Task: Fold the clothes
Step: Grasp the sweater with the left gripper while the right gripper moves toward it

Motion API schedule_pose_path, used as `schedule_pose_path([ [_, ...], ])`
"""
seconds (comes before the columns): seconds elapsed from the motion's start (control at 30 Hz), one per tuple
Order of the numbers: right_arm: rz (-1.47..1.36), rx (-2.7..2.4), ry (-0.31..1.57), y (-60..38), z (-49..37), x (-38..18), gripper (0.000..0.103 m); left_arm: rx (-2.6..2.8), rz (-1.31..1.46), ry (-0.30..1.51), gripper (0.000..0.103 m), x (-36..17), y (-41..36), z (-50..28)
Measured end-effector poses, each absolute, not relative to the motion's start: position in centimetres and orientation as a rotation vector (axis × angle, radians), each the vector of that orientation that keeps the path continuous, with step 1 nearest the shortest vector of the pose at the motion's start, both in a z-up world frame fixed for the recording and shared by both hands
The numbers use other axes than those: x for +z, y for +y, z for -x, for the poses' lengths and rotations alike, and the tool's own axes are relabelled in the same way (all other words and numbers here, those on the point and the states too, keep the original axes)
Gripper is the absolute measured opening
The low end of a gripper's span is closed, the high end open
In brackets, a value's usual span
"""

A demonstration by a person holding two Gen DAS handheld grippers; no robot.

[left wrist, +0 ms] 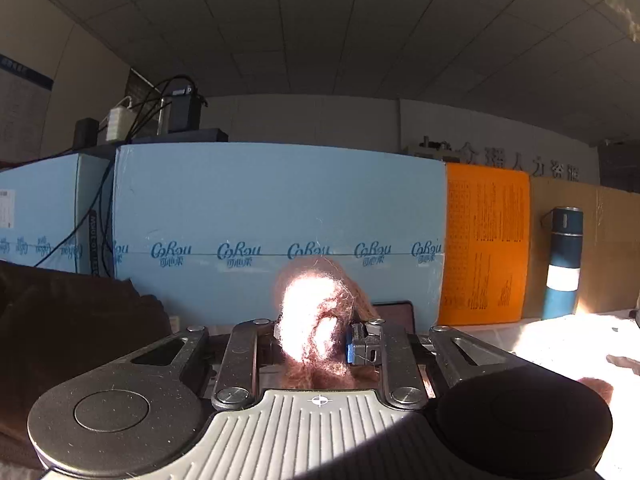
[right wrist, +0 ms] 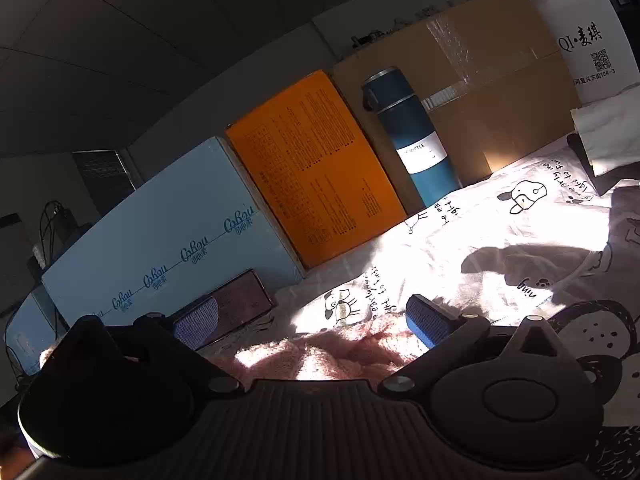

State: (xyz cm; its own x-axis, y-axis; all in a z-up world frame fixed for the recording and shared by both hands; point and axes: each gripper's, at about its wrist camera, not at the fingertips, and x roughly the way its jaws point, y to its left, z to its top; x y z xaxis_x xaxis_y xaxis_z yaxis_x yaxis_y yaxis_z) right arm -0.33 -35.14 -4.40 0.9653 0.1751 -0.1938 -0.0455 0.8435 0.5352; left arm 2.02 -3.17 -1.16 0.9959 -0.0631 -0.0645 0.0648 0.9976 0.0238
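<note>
While sunlight cuts across the printed bedsheet (right wrist: 500, 240), the boxes along the back stay shut, so what they hold cannot be told: a pale blue carton (left wrist: 280, 216) lettered along its lower edge, an orange box (left wrist: 484, 240) at its 3 o'clock side, then a brown cardboard box (right wrist: 492, 96). A blue bottle (right wrist: 412, 136) with a white label stands upright in front of the cardboard, lid on, contents hidden. A white paper bag (right wrist: 588, 44) sits at the far end.

Seen from its own camera, the left hand-held gripper (left wrist: 316, 340) is clamped narrow on a bunch of fuzzy pinkish-brown knitwear (left wrist: 316, 312), which bulges up between the fingers and glares white in the sun. A dark brown cloth (left wrist: 68, 320) lies at its 9 o'clock.

The right hand-held gripper (right wrist: 312, 320) stands wide, its blue-padded fingers (right wrist: 424, 320) well apart and gripping nothing. The same pink knit lies on the sheet between and below them, toward 6 o'clock; whether the pads touch it cannot be told. A dark flat case (right wrist: 240, 300) rests against the pale blue carton just beyond the left finger.
</note>
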Motion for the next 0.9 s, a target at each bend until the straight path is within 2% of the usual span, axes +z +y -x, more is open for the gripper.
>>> schedule_pose_path([
  [0.27, -0.734, 0.246, 0.200, -37.4, 1.1, -4.5, 0.101, -0.373, -0.176, -0.056, 0.026, -1.1, -11.6, 1.0],
  [0.5, -0.812, 0.347, 0.236, -38.2, 0.8, -4.5, 0.101, -0.589, -0.284, 0.086, 0.027, -3.3, -16.0, -0.2],
  [0.6, -0.814, 0.365, 0.264, -38.1, 0.4, -4.5, 0.101, -0.651, -0.287, 0.156, 0.033, -3.9, -16.3, -1.1],
  [0.7, -0.803, 0.376, 0.302, -37.9, 0.0, -4.6, 0.101, -0.720, -0.240, 0.178, 0.059, -3.8, -15.6, -1.3],
  [0.77, -0.791, 0.376, 0.318, -37.6, -0.2, -4.7, 0.099, -0.773, -0.202, 0.182, 0.088, -3.5, -15.0, -1.0],
  [0.83, -0.780, 0.380, 0.308, -37.5, 0.0, -4.6, 0.099, -0.819, -0.195, 0.181, 0.094, -3.1, -13.9, -0.3],
  [0.9, -0.773, 0.389, 0.298, -37.5, 0.2, -4.5, 0.098, -0.846, -0.163, 0.177, 0.095, -2.7, -12.2, 0.0],
])
